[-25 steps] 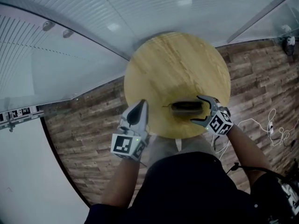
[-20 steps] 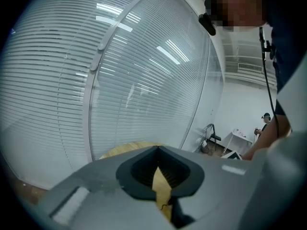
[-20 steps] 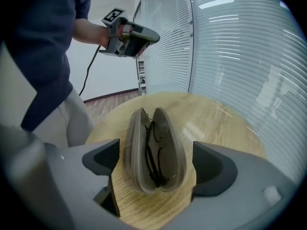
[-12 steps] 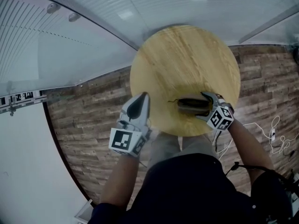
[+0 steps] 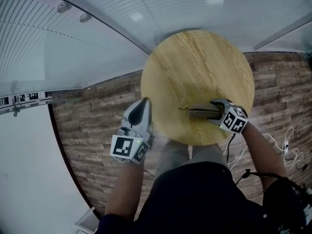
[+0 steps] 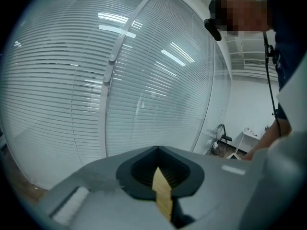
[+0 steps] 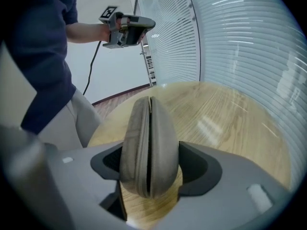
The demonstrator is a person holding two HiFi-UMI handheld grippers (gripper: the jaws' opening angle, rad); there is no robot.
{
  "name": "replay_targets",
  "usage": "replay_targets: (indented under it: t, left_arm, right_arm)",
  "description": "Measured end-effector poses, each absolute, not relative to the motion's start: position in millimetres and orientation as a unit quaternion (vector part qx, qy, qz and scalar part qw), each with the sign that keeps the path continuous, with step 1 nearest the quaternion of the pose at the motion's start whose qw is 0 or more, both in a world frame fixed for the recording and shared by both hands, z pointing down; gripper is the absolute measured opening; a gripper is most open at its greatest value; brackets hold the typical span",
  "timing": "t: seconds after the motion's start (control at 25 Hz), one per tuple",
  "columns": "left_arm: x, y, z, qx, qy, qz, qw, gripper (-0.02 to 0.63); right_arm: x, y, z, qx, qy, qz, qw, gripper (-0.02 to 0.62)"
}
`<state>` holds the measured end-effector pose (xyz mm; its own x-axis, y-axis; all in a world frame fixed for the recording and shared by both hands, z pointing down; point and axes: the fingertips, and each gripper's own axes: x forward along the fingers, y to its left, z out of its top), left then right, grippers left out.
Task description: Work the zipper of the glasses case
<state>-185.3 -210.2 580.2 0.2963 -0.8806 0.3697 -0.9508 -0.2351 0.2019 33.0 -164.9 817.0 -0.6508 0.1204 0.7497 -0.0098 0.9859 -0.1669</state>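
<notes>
On table [image 5: 195, 62]: glasses case [image 7: 149, 143], perhaps part-unzipped, contents hidden.

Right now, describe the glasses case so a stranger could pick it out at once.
Find the round wooden table in front of the white blinds. At its near edge, the case sits between the jaws of the right gripper, which have just been closing on its sides. It is the only thing on the table: a grey-brown oval shell with a zipper seam down its middle.
</notes>
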Motion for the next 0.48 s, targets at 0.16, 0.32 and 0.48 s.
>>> replay_targets:
  t: [0.16, 0.32, 0.48]
  left_arm:
    - [-191.5, -214.7, 569.0, 0.778, -0.592, 0.091, 0.190, 0.002]
    - [-194.4, -211.4, 570.3, 0.779, -0.589, 0.104, 0.189, 0.002]
    - [-196.2, -206.0, 574.2, 0.776, -0.590, 0.112, 0.195, 0.002]
  right_arm:
    - [28.6, -167.7, 821.4, -0.048, -0.897, 0.071, 0.433, 0.306]
    - [23.4, -165.2, 832.7, -0.052, -0.886, 0.046, 0.458, 0.325]
    - [17.8, -164.0, 837.7, -0.031, -0.884, 0.050, 0.464, 0.333]
